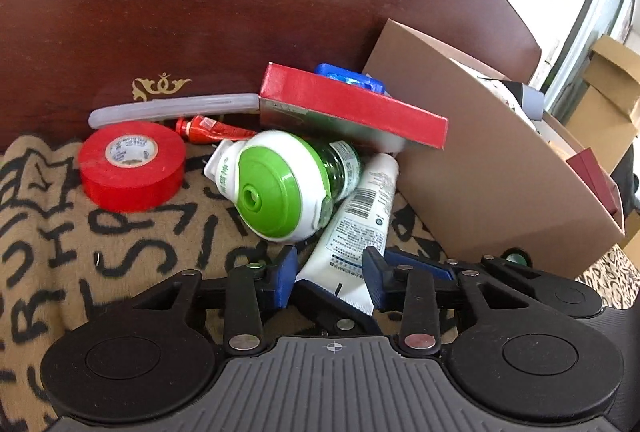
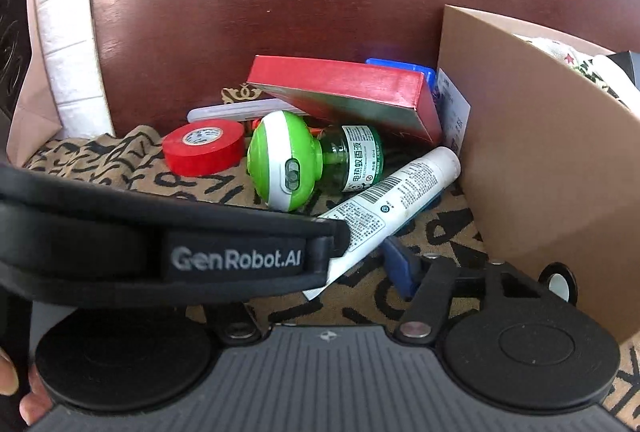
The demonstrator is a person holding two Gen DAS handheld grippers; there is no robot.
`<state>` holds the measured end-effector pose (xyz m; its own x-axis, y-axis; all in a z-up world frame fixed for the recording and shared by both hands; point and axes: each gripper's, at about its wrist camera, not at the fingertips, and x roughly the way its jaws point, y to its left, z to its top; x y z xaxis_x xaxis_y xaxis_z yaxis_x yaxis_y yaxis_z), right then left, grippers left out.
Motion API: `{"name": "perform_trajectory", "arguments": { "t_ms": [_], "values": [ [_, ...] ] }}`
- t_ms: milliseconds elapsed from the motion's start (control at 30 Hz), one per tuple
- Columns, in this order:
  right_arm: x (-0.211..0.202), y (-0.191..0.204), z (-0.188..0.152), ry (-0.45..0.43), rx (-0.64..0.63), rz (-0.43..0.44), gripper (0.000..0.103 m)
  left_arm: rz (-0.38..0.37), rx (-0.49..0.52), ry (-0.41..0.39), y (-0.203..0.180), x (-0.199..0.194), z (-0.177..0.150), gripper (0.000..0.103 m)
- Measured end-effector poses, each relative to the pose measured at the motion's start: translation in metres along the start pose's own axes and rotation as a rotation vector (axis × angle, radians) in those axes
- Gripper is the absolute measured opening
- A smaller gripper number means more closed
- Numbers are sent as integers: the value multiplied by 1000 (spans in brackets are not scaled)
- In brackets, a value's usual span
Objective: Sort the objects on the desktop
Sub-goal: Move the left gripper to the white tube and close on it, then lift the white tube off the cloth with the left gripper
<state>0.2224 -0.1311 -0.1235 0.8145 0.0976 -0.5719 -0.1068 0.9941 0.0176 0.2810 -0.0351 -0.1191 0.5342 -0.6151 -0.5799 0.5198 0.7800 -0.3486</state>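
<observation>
Now I'm seeing the cardboard box (image 1: 500, 167) standing rightmost, the red box (image 1: 352, 103) leaning beside it, and my left gripper (image 1: 332, 280) with its jaws closing around the white tube (image 1: 356, 220) on the patterned cloth (image 1: 60, 232); the right gripper (image 2: 360, 264) jaws I cannot tell.

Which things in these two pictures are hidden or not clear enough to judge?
- Right gripper: right wrist view, the black GenRobot.AI band covers its left finger, so its state is unclear.
- White squeeze tube: left wrist view, its crimped end sits between the left gripper fingers; contact unclear.
- Blue plastic item: mostly behind the red flat box.
- Brown cardboard box: its wall hides most contents.
</observation>
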Motion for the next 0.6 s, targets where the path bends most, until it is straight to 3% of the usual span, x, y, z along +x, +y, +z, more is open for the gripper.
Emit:
{"name": "perform_trajectory", "arguments": {
  "t_ms": [200, 600],
  "values": [
    [-18, -4, -9, 12, -18, 66, 59, 34, 1, 10, -17, -21, -20, 48],
    [-104, 3, -54, 80, -199, 243, 57, 104, -66, 47, -73, -100, -100, 53]
  ]
}}
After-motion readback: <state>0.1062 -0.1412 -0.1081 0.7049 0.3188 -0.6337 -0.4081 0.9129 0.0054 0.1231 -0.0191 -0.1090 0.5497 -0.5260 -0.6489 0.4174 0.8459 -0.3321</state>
